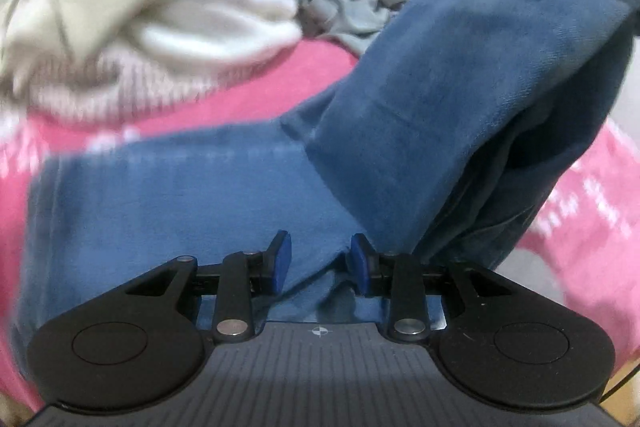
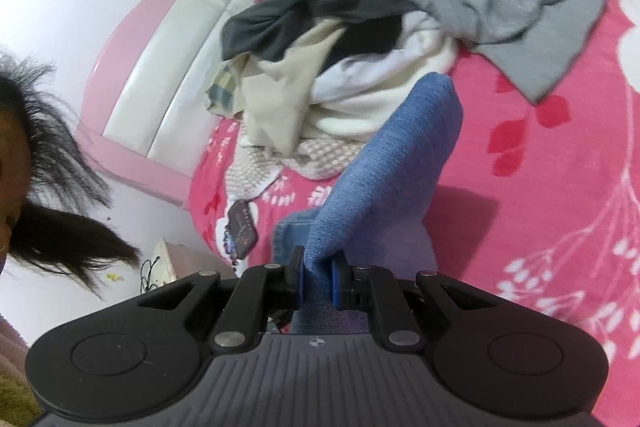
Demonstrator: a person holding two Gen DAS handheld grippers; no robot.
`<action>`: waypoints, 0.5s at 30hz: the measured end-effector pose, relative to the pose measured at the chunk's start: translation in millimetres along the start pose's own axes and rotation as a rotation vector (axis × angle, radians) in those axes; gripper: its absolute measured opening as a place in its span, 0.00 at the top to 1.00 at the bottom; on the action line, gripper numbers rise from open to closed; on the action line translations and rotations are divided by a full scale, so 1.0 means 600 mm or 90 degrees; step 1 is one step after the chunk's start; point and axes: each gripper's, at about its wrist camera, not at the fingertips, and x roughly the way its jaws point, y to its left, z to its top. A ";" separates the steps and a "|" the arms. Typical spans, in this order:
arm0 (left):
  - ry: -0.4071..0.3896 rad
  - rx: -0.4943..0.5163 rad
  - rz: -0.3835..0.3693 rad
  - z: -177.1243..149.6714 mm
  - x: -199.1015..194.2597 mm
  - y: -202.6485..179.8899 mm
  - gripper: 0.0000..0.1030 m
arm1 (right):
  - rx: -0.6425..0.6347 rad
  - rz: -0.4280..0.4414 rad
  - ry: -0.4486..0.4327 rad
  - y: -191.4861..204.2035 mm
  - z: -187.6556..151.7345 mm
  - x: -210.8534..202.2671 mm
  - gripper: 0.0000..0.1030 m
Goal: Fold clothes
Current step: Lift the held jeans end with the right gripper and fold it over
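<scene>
The right gripper [image 2: 316, 281] has its jaws clamped on a bunched edge of the blue garment [image 2: 384, 163], which rises from between them and runs away ahead and slightly to the right as a raised band above the pink bedspread [image 2: 540, 167]. The left gripper [image 1: 320, 265] has its jaws partly apart; blue cloth [image 1: 168, 211] fills the gap and lies under them, but whether the pads actually press on it I cannot tell. In the left wrist view the garment spreads flat to the left of the jaws and climbs as a thick fold up and to the right, toward the other gripper's black hardware at the top corner. So its long axis seems to run between the two grippers, with each holding or standing at one end. The pile of unfolded clothes [image 2: 352, 39] lies beyond the garment, well ahead of both jaws. The fold probably depends on carrying the lifted right end over toward the flat part.
</scene>
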 end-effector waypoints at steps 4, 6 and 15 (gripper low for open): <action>0.011 0.096 0.017 -0.027 0.006 -0.036 0.69 | -0.022 0.003 0.013 0.029 0.000 0.024 0.87; -0.001 0.072 0.006 -0.023 -0.013 -0.026 0.69 | -0.030 0.001 0.015 0.039 0.001 0.028 0.87; -0.068 0.088 0.016 0.019 -0.039 0.013 0.69 | 0.004 -0.028 0.000 0.034 -0.004 0.013 0.87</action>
